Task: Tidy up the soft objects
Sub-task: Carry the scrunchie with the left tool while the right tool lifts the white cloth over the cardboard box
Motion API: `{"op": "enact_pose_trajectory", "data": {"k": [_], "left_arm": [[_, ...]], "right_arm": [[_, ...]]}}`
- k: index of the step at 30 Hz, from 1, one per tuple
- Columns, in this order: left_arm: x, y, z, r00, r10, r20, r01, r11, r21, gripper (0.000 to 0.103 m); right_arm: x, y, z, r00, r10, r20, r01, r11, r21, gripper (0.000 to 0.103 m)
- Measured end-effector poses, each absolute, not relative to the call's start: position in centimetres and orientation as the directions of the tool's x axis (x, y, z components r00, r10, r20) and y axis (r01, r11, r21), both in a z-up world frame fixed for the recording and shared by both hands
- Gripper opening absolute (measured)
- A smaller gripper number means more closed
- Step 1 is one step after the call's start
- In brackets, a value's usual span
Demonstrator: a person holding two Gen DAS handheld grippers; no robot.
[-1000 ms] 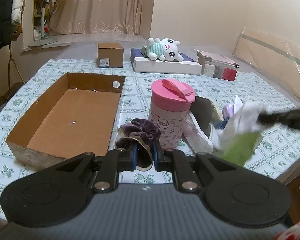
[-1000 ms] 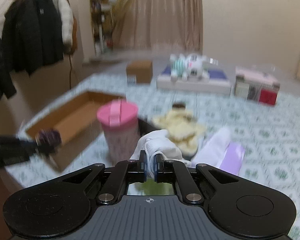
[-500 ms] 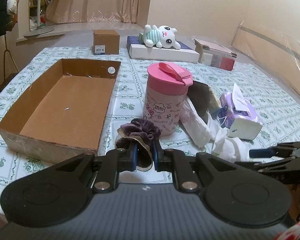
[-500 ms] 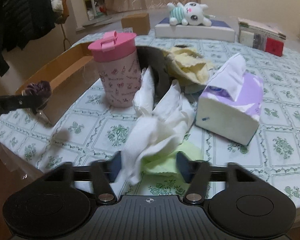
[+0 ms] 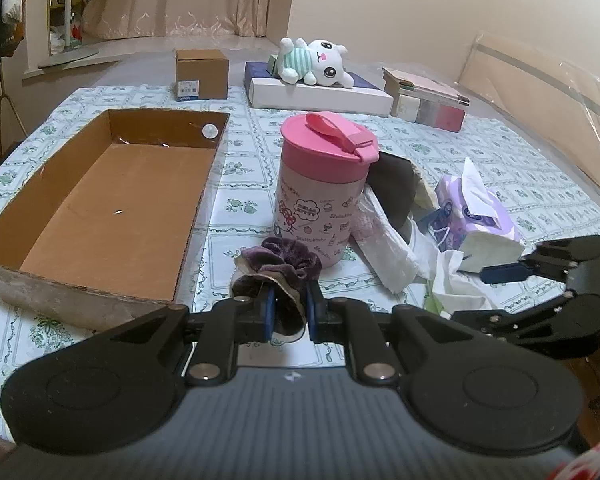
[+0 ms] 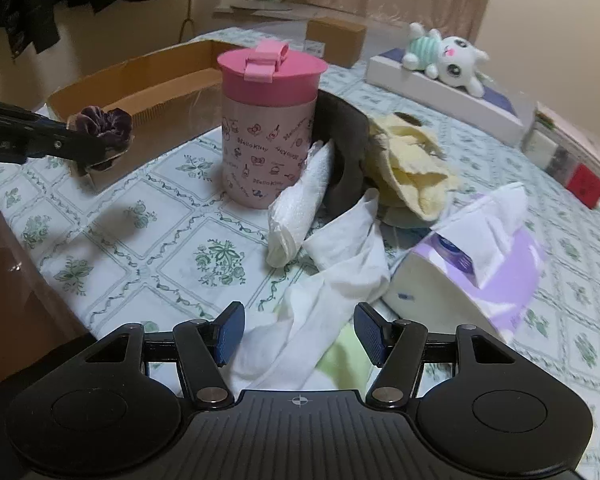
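Left claw (image 5: 287, 312) pinched shut on the purple velvet scrunchie (image 5: 278, 262), cardboard tray (image 5: 100, 208) lying just to its left, long axis running away. Right claw (image 6: 296, 334) spread wide over the white cloth (image 6: 332, 280) on the table (image 6: 172, 236).

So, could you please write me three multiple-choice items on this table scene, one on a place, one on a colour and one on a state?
1. Where does the plush toy lie?
A. in the cardboard tray
B. on the flat white box
C. on the tissue pack

2. What colour is the cup's lid?
A. pink
B. blue
C. green

3. How does the left gripper stand?
A. open over the tray
B. shut on nothing
C. shut on the purple scrunchie

Answers:
1 B, the toy rests on the flat white box.
2 A, the lid is pink.
3 C, the purple scrunchie sits pinched between its fingers.
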State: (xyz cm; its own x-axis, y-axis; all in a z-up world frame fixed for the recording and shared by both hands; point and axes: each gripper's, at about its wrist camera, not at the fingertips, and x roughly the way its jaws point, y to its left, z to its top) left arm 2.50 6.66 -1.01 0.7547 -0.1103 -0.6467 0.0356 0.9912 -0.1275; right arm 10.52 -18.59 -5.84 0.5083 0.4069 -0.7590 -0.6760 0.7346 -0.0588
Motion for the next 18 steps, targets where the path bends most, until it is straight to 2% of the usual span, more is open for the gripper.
{"op": "enact_pose_trajectory", "data": {"k": [1,2,3,4,10,18], "left_arm": [[2.6,6.7,-1.1,0.753,-0.11,-0.648,0.035,0.991,-0.127,0.014],[2.7,6.7,-1.1,0.752,-0.109,-0.65,0.035,0.991,-0.126,0.014],[2.8,6.7,-1.1,0.752,-0.108,-0.65,0.034,0.992,-0.125,0.014],[2.9,6.7,-1.0,0.753,-0.107,-0.649,0.035,0.992,-0.123,0.014],[2.9,7.3,-0.4,0.763,-0.1,-0.639,0.035,0.993,-0.114,0.014],[2.8,9.3,2.5,0.807,-0.072,-0.586,0.022,0.995,-0.092,0.014]], "right_arm": [[11.1,-18.5,-6.3,0.492,0.401,-0.773,-0.679,0.732,-0.052,0.059],[11.5,-18.4,-6.7,0.475,0.398,-0.785,-0.682,0.731,-0.043,0.052],[12.0,-18.5,-6.9,0.456,0.403,-0.793,-0.684,0.73,-0.023,0.02],[12.3,-18.7,-6.9,0.452,0.41,-0.792,-0.675,0.738,-0.003,0.004],[11.4,-19.9,-2.3,0.535,0.463,-0.707,-0.655,0.756,0.0,0.004],[10.8,-19.5,9.0,0.628,0.6,-0.496,-0.693,0.721,-0.005,0.004]]}}
